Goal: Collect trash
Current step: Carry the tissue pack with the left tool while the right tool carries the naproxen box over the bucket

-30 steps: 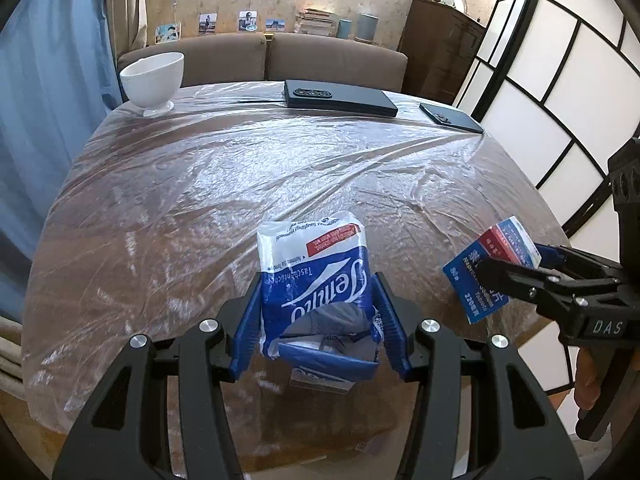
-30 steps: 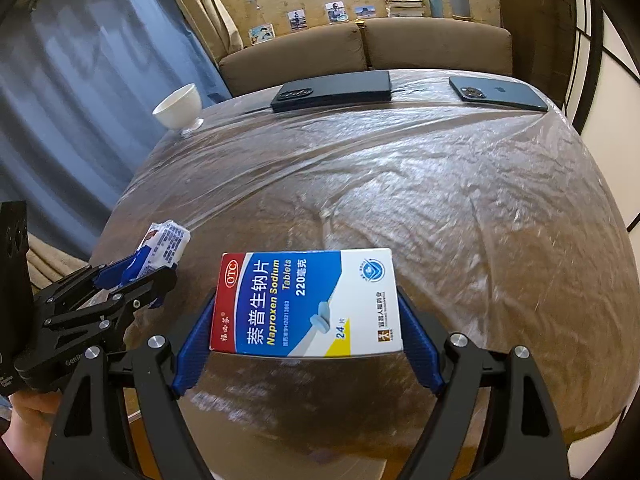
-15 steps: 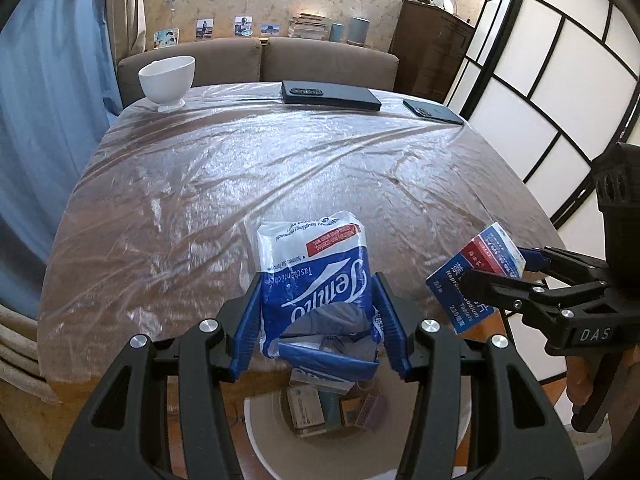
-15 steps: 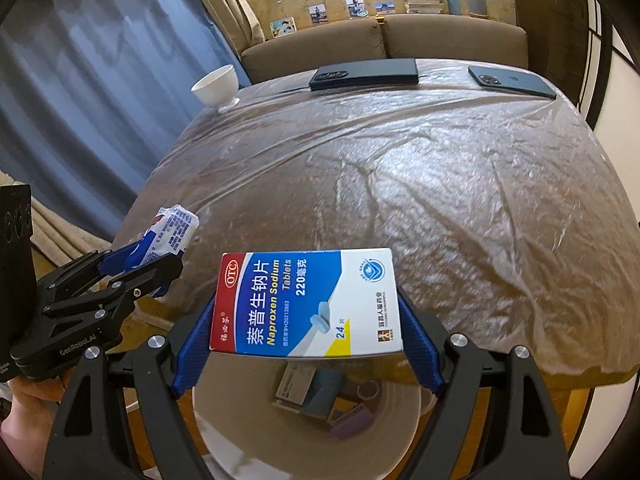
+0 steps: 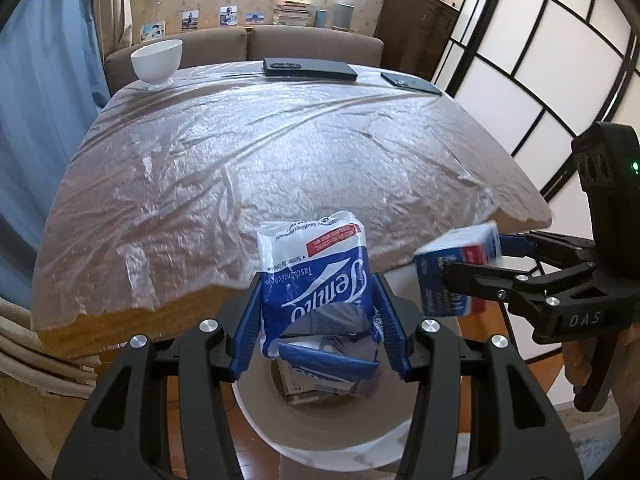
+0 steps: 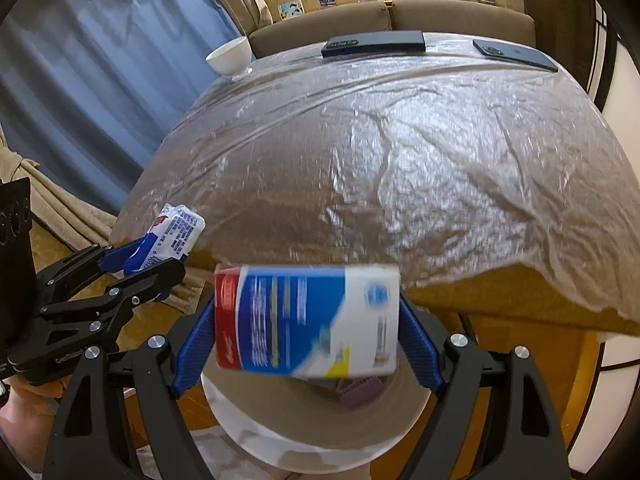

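Observation:
My left gripper (image 5: 316, 320) is shut on a blue and white Tempo tissue pack (image 5: 312, 272), which hangs over a round white waste bin (image 5: 340, 444) on the floor just off the table's near edge. My right gripper (image 6: 308, 340) has its blue pads at the two ends of a blue, white and red medicine box (image 6: 308, 320). The box is blurred and slightly tilted while the fingers are sharp. It hangs over the same bin (image 6: 320, 452), which holds several small items. From the right wrist, the left gripper (image 6: 156, 252) and its pack (image 6: 180, 226) show at the left.
The table (image 5: 280, 160) is covered in wrinkled clear plastic. At its far edge stand a white bowl (image 5: 157, 60), a dark flat device (image 5: 310, 69) and a dark phone (image 5: 410, 82). A sofa lies behind, a blue curtain to the left, a paneled screen (image 5: 540, 60) to the right.
Both grippers have drawn back off the table's near edge with their loads, and the bin has come into view beneath them. The medicine box now looks blurred and a little lower.

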Motion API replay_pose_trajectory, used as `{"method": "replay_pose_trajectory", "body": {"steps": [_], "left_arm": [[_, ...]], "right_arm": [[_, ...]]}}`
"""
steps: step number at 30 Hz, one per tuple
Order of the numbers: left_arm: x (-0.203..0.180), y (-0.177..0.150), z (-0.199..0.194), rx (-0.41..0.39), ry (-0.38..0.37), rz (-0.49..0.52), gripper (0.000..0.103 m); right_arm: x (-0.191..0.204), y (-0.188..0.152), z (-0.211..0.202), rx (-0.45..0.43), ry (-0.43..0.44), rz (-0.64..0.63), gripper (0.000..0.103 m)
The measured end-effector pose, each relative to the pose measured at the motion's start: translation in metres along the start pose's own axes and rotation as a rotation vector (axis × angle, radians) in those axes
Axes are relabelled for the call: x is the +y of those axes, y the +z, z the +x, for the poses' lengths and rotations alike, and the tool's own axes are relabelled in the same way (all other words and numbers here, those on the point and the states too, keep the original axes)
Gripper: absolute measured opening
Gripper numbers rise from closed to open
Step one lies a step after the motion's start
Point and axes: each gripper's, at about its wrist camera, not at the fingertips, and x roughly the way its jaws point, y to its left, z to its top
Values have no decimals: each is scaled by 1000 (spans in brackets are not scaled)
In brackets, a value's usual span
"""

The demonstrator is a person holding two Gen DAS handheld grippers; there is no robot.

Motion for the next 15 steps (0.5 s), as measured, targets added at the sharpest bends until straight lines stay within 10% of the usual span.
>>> {"method": "replay_pose_trajectory", "body": {"steps": [15], "left_arm": [[-9, -28, 4, 52, -9, 0, 53]], "right_arm": [[2, -27, 2, 39, 8, -18, 79]]}}
